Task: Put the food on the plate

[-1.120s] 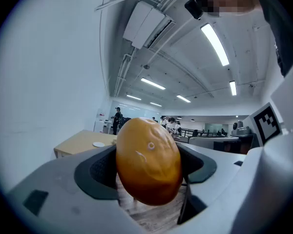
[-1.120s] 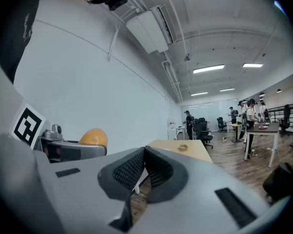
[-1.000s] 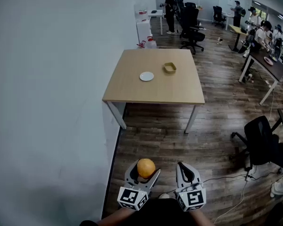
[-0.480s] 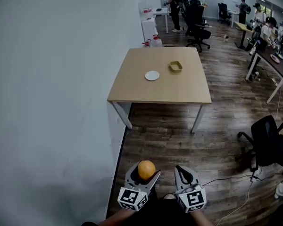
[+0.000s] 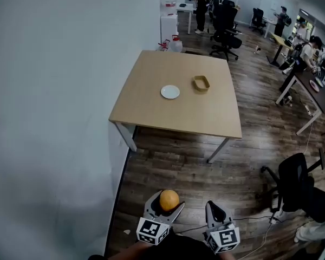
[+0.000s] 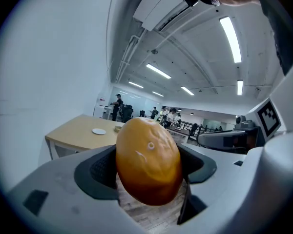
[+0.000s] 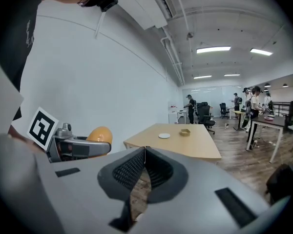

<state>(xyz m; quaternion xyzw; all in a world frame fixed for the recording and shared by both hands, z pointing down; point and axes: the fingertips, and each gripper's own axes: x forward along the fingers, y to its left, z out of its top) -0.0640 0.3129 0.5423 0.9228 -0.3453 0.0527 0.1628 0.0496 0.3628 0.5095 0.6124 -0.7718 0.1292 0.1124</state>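
- Four hazards are noted from this position; the holding state comes first.
- Left gripper (image 5: 166,209): my jaws pinch the orange fruit (image 5: 169,200) between both pads. It is held over the floor, well short of the table (image 5: 151,110) on its near side.
- Right gripper (image 5: 214,214): my jaws are pressed together on nothing, also well short of the table.
- Target: the white plate (image 5: 170,92) lies near the middle of the table. A small tan dish (image 5: 201,83) stands near it, toward the table's far right.
- Hazard 1, drop in transit: the fruit is round and smooth-skinned, and the pads bear on its sides only. In my judgement, a jolt on the walk to the table could roll it out of the jaws and onto the floor.
- Hazard 2, bruising: clamping harder to prevent that could dent the skin.
- Hazard 3, roll-off: the plate looks small and shallow. A release from height or off centre would likely send the fruit across the table, possibly over an edge.
- Hazard 4, wrong vessel: the tan dish sits near enough to the plate to be struck or mistaken for it on approach.
- A cable (image 5: 260,237) lies on the floor short of the table's near right corner and is a trip risk.
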